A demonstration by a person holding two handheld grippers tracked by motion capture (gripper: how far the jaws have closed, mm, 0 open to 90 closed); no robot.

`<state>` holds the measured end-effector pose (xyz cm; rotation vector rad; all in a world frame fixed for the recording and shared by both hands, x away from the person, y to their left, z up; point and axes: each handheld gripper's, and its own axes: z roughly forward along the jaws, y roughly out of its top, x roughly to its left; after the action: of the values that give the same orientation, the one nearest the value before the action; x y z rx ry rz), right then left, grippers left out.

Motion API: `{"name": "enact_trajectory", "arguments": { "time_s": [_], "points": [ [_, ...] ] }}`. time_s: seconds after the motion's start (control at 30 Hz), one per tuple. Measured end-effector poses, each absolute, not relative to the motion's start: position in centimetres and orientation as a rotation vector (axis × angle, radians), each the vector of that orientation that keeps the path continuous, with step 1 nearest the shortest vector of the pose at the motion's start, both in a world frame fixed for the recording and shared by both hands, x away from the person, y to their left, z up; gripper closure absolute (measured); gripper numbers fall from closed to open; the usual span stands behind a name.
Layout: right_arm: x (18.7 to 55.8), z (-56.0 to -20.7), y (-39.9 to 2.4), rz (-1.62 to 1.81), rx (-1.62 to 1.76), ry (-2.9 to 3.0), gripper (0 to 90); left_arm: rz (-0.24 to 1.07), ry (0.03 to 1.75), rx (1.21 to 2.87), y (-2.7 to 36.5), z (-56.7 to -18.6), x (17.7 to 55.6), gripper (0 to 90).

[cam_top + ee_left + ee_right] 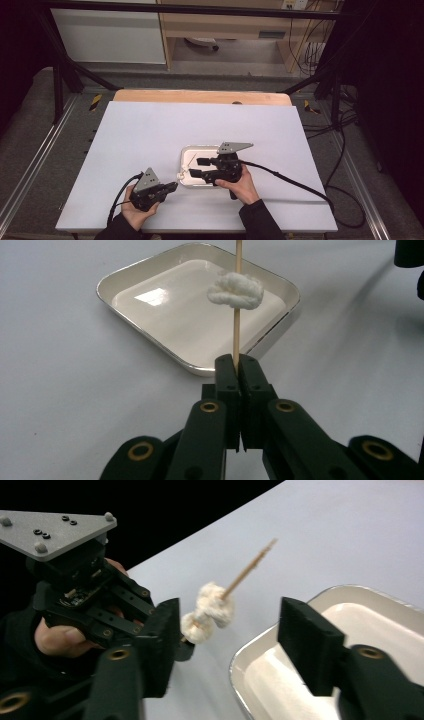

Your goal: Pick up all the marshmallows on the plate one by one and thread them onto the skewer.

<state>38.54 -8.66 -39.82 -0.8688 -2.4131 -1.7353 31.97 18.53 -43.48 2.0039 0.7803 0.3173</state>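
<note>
A thin wooden skewer [236, 335] carries two white fluffy lumps [207, 612] threaded on it. My left gripper [239, 365] is shut on the skewer's lower end and holds it slanting up over the near left corner of a white square tray [150, 315]. In the high view the left gripper [175, 186] sits at the tray's [186, 150] front left, with the lumps [181, 175] just past its tips. My right gripper [194, 167] points left over the tray, jaws open. In the right gripper view its jaws [232, 630] stand either side of the lumps without touching them.
The tray sits near the middle of a white tabletop [150, 130] and looks bare inside. A wooden strip [200, 96] runs along the table's far edge. Black cables [290, 181] trail from both grippers across the table's front and right.
</note>
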Motion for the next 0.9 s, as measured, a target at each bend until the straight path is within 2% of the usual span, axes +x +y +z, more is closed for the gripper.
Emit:
{"name": "enact_trajectory", "arguments": {
  "time_s": [0.17, 0.43, 0.83, 0.9],
  "points": [
    [38.6, -39.2, -9.5, -1.722, -0.903, -2.522, 23.9, 0.318, 0.790, 2.000, 18.8, -43.5, 32.0, 88.6],
    [38.9, -39.7, -10.7, -1.602, -0.949, -2.679, 11.9, 0.318, 0.788, 2.000, 18.8, -43.4, 32.0, 88.5],
    [39.9, -41.0, -11.7, -1.431, -1.014, -2.820, 10.5, 0.316, 0.791, 2.001, 18.9, -43.5, 32.0, 88.5],
    [40.0, -41.2, -11.7, -1.404, -1.007, -2.854, 12.8, 0.315, 0.792, 2.003, 18.8, -43.5, 32.0, 88.5]
  ]
}}
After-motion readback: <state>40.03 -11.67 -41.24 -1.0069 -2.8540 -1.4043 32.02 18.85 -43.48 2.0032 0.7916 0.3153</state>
